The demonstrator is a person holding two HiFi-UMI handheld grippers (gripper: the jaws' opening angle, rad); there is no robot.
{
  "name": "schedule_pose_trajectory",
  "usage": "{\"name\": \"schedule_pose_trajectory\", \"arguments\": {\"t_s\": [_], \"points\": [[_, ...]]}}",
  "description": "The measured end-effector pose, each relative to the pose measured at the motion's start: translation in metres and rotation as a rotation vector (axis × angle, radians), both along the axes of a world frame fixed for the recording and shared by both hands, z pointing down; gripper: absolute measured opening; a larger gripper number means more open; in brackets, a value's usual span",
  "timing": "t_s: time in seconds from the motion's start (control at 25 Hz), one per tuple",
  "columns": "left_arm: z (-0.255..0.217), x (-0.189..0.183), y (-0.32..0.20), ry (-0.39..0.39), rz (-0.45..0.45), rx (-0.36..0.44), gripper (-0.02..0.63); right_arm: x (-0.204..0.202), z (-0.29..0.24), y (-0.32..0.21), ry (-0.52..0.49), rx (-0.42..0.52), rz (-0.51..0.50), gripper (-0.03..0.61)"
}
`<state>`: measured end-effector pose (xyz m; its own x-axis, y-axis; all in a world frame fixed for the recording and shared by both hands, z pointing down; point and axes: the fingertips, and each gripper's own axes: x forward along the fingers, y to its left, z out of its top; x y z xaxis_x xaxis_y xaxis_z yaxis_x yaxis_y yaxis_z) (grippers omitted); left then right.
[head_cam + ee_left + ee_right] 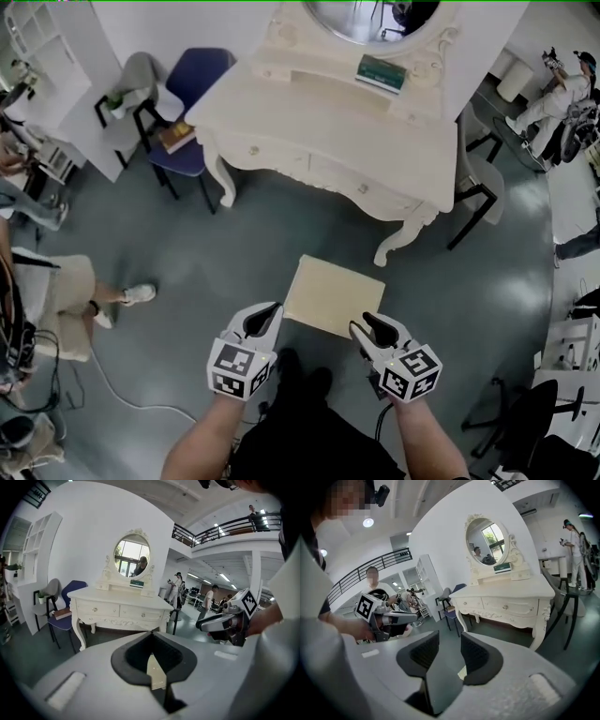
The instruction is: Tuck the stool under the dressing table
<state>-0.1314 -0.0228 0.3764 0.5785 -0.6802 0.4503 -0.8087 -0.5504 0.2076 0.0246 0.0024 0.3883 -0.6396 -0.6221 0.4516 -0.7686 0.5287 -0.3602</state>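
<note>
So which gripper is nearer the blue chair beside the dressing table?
Left. The left gripper hangs by the stool's left corner, on the blue chair's side; the right gripper is at its right corner, farther off.

Just ahead of the left gripper [270, 311] and right gripper [364, 323], the stool [335, 295] has a smooth, matt cream top. Beyond it, the dressing table [319, 141] looks like cream-painted wood with carved trim, and its mirror [132, 556] is glossy glass. The grey floor [234, 244] shines. Both grippers have matt grey plastic shells and black, finely textured pads [480, 656].
</note>
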Motion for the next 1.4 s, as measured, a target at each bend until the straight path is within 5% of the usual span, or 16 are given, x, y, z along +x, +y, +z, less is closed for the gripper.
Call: {"name": "schedule_pose_trajectory", "arguments": {"t_s": [0.72,1.4], "points": [[0.207,0.040,0.022,-0.070,0.060,-0.230,0.059,0.049,0.198,0.028,0.090,-0.192,0.033,0.186],[0.378,0.028,0.029,-0.204,0.075,-0.432,0.223,0.085,0.354,0.050,0.197,-0.320,0.160,0.221]]}}
